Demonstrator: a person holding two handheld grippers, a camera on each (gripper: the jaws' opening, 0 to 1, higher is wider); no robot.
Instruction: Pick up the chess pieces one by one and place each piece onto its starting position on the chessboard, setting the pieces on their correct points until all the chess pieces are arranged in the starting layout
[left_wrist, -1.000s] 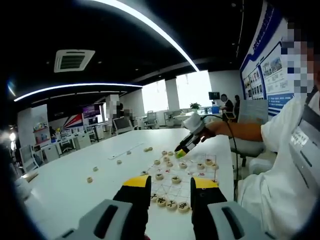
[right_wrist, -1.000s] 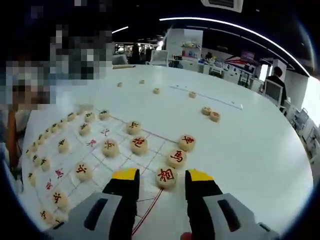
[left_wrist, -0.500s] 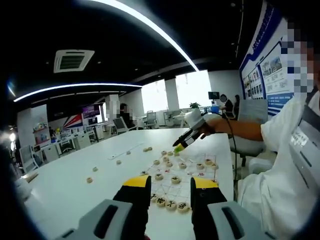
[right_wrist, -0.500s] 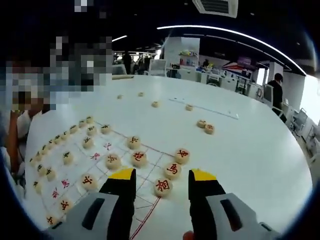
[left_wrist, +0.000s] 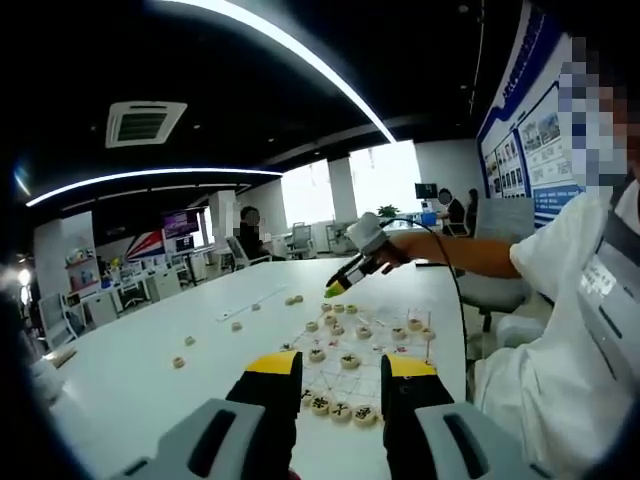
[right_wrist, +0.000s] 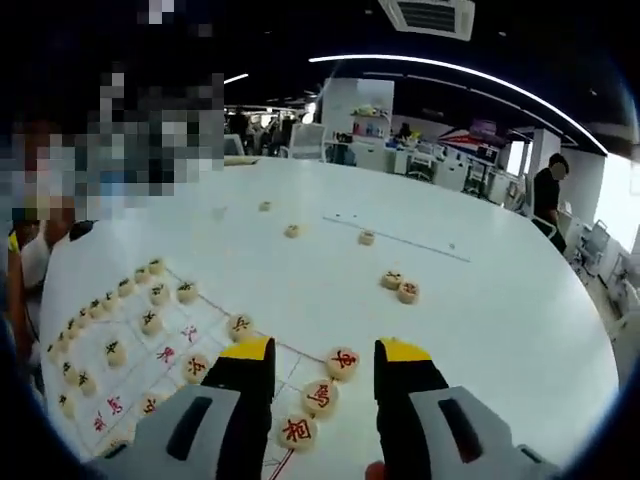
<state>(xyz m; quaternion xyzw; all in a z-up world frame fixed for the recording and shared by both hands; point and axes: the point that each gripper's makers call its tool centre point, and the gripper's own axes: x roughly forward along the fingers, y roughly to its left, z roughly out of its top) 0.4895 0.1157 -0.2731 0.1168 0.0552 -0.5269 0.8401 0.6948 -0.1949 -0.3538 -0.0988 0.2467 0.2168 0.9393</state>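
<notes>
Chess pieces (right_wrist: 342, 362) here are small round discs with red or dark characters on their flat tops, and most of them already sit on the points of the thin printed chessboard (right_wrist: 180, 335) lying flat on the white table (right_wrist: 480, 330). A few discs lie loose on the bare table beyond the board, among them a pair touching each other (right_wrist: 398, 286) and three more well apart further off (right_wrist: 292, 231). My judgement is that each disc is light, hard and smooth, so it may skid on the glossy table or pop out of a pinch; the sound hold is across the round edge with the jaws low, keeping the disc flat. The right gripper (right_wrist: 318, 362) is spread wide and holds nothing, its yellow-tipped jaws standing either side of the red discs at the board's near edge. In the left gripper view the left gripper (left_wrist: 340, 372) is also spread and empty, near the row of dark-marked discs (left_wrist: 341, 409) at its end of the board, while the right gripper hangs above the far side of the board.
</notes>
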